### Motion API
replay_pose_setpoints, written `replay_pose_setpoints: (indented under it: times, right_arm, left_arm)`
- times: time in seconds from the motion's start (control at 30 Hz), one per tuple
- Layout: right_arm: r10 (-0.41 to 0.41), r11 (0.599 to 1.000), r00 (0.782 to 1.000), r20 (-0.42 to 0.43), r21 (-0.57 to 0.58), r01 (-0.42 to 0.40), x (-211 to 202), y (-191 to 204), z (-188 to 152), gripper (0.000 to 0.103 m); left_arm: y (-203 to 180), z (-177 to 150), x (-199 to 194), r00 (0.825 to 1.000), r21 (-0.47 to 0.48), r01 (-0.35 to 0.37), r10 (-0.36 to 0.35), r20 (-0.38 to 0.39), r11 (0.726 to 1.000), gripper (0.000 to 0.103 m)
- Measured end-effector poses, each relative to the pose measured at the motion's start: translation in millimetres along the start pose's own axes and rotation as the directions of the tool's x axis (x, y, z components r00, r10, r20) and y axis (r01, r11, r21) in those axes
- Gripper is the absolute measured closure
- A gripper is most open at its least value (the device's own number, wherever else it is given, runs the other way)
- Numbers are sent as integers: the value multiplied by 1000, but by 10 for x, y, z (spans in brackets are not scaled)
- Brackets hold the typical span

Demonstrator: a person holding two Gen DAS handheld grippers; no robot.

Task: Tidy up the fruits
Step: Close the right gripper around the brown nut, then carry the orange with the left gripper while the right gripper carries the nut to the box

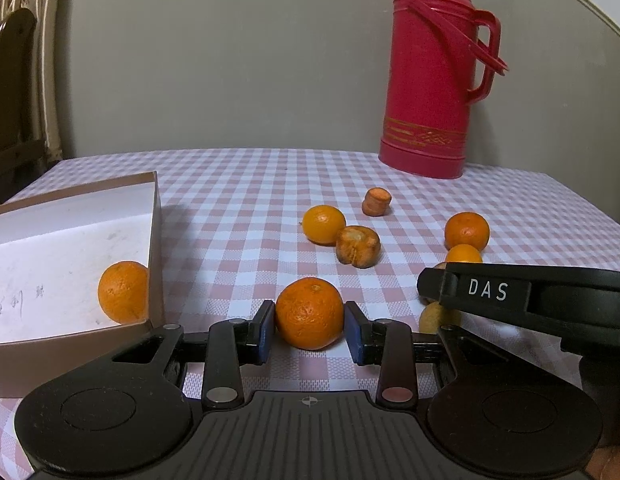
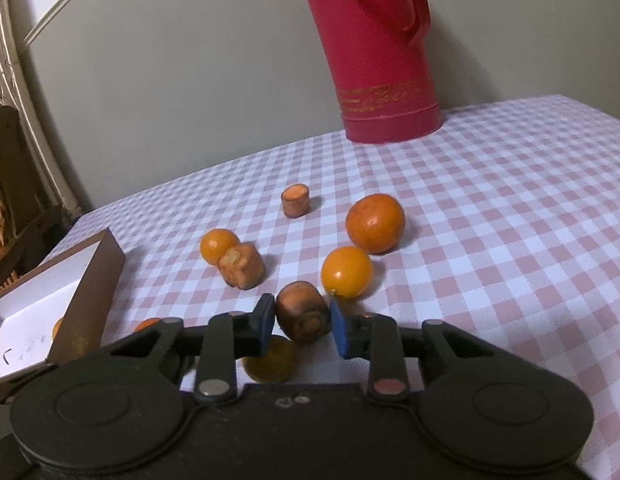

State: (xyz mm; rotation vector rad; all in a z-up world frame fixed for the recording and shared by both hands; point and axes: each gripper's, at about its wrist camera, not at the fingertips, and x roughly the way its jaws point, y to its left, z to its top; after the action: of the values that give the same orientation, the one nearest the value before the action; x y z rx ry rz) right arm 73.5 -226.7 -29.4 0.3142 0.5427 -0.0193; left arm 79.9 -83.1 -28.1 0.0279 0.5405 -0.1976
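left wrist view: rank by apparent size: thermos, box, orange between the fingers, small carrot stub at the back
1. Red thermos and cardboard box: comparable, and the frame cuts the box off, so unranked.
2. Orange between the fingers, though nearness to the camera inflates it.
3. Carrot stub, smallest and also farther back.

The left gripper (image 1: 309, 330) is sitting low over the table, its blue-padded fingers (image 1: 265, 334) pointing forward and bracketing an orange (image 1: 309, 313), the left pad touching the peel and the right pad standing just off it; the jaws are parted, not clamped. The right gripper (image 2: 301, 324) is reaching in beside it, its black body crossing the right edge of the left wrist view; its fingers (image 2: 339, 332) are closing on a carrot chunk (image 2: 301, 317), both pads touching.
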Motion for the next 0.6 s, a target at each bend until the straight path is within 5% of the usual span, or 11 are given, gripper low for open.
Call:
replay_pose_setpoints:
  times: [0.6]
  right_arm:
    - [-52, 988, 996, 67, -139, 61, -444, -192, -67, 82]
  left_arm:
    - [-18, -37, -94, 1000, 7, 8, -8, 10, 1000, 66]
